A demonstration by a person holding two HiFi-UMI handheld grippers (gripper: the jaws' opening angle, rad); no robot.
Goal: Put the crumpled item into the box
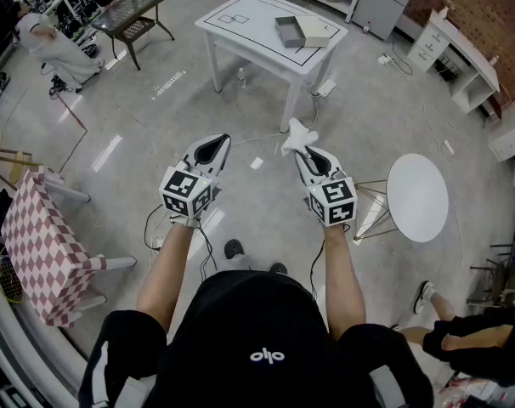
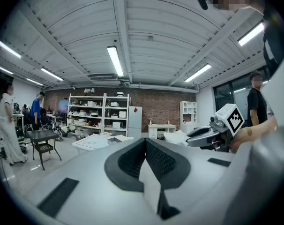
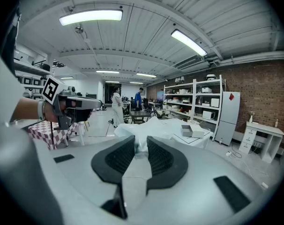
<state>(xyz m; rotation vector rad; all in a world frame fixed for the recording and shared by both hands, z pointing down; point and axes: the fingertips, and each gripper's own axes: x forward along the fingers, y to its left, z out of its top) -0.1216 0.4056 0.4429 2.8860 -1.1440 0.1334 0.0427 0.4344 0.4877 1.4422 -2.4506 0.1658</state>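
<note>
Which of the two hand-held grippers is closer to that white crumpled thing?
Right. The right gripper is clamped on the crumpled item, which sticks out past its jaws. The left gripper, jaws together and empty, is off to the item's left, not touching it.

I am reading just one mark: a white logo, looking like "olo", is showing on the black top [image 1: 240, 321] behind my jaws. My left marker cube [image 1: 188, 192] and right marker cube [image 1: 334, 201] are carrying square black-and-white code patterns.

Grey floor [image 1: 155, 100], white table [image 1: 259, 39], brick wall [image 1: 487, 7]
</note>
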